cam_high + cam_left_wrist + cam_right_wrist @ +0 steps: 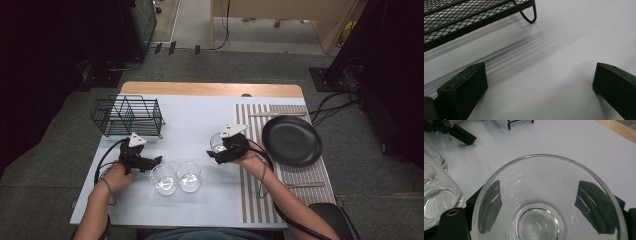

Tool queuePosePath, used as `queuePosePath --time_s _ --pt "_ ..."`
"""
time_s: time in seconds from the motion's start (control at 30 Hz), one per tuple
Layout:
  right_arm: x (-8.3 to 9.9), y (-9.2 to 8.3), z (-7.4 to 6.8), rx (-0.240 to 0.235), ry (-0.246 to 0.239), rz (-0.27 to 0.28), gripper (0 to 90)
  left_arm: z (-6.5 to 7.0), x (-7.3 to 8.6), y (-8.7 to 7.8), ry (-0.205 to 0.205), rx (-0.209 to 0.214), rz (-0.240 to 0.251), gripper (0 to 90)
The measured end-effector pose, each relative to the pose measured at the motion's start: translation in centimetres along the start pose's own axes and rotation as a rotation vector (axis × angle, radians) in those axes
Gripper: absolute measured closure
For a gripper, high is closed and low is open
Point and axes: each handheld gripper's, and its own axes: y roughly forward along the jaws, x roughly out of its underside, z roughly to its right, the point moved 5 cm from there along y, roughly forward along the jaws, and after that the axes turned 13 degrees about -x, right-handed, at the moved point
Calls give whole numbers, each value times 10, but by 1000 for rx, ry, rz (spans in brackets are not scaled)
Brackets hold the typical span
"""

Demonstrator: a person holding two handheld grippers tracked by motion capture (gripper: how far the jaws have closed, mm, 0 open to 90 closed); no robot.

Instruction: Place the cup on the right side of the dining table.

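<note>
A clear glass (549, 202) sits tilted between the jaws of my right gripper (548, 197), which presses on its two sides; the black jaws show through the glass wall. In the high view that glass (218, 142) is held at mid-table by the right gripper (216, 153). Two more clear glasses (163, 178) (189, 175) stand side by side near the front. My left gripper (152, 162) lies just left of them, open. Its jaws (539, 75) stand wide apart over bare white table.
A black wire rack (127, 116) stands at the back left, its mesh base (461, 17) close ahead of the left gripper. A black plate (291, 140) rests on a striped placemat (255, 195) at the right, with cutlery beyond (277, 114) and before it (305, 185).
</note>
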Motion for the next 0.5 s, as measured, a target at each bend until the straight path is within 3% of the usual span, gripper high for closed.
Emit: queuePosePath --time_s 0.5 --pt "-1 -2 10 21 25 16 193 0 0 0 0 0 0 0"
